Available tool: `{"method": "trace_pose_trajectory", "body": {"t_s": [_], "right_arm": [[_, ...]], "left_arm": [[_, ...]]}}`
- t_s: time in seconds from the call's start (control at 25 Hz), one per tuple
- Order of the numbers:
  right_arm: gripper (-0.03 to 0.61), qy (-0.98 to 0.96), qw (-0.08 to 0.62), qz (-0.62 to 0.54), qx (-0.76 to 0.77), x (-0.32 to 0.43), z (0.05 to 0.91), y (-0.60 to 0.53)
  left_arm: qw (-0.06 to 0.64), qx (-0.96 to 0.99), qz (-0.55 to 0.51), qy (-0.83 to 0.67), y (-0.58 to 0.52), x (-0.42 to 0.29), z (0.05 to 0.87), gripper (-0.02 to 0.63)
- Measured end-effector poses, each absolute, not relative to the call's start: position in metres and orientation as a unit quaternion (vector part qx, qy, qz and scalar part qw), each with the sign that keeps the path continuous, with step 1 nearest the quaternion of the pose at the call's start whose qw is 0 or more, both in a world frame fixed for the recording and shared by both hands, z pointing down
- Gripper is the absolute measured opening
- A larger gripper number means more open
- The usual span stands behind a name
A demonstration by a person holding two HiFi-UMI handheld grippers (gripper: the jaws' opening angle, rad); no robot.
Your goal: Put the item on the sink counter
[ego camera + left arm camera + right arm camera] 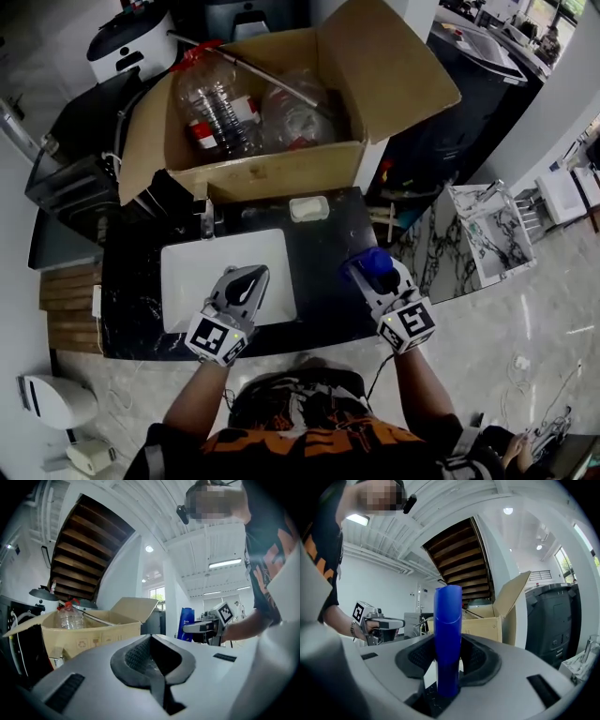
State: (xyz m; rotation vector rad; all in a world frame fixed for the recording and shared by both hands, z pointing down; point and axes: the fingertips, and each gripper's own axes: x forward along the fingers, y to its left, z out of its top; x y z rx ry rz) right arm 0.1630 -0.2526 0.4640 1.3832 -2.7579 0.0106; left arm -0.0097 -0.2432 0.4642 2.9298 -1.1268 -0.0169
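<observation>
Blue bottle (448, 620) is sitting upright, clamped between the jaws of your right hand-held gripper (380, 281) over the dark worktop (323, 281) beside the sink (187, 281), ready for base-down placement. Your left hand-held gripper (248, 279) is idling empty, jaws together.

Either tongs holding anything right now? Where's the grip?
Right tongs clamp the tall blue plastic cylinder upright, by its lower body. Left tongs are shut with nothing between them.

White walls (379, 583) meet a strip-lit ceiling (220, 545); a brown staircase (79, 550) slants overhead. The floor (534, 309) is pale and glossy.
</observation>
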Motion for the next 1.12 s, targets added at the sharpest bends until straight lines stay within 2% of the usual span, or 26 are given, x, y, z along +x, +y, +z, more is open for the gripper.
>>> {"method": "trace_pose_trajectory", "body": {"t_s": [0.32, 0.6, 1.12], "right_arm": [[0.164, -0.889, 0.043, 0.026, 0.455, 0.173, 0.506, -0.284], [0.164, -0.883, 0.069, 0.027, 0.464, 0.183, 0.544, -0.300], [0.164, -0.868, 0.099, 0.032, 0.486, 0.172, 0.593, -0.320]], "left_arm": [[0.026, 0.940, 0.012, -0.339, -0.260, 0.023, 0.504, 0.015], [0.042, 0.937, -0.030, -0.344, -0.262, 0.031, 0.514, 0.014], [0.034, 0.935, -0.025, -0.351, -0.268, 0.028, 0.536, 0.014]]}}
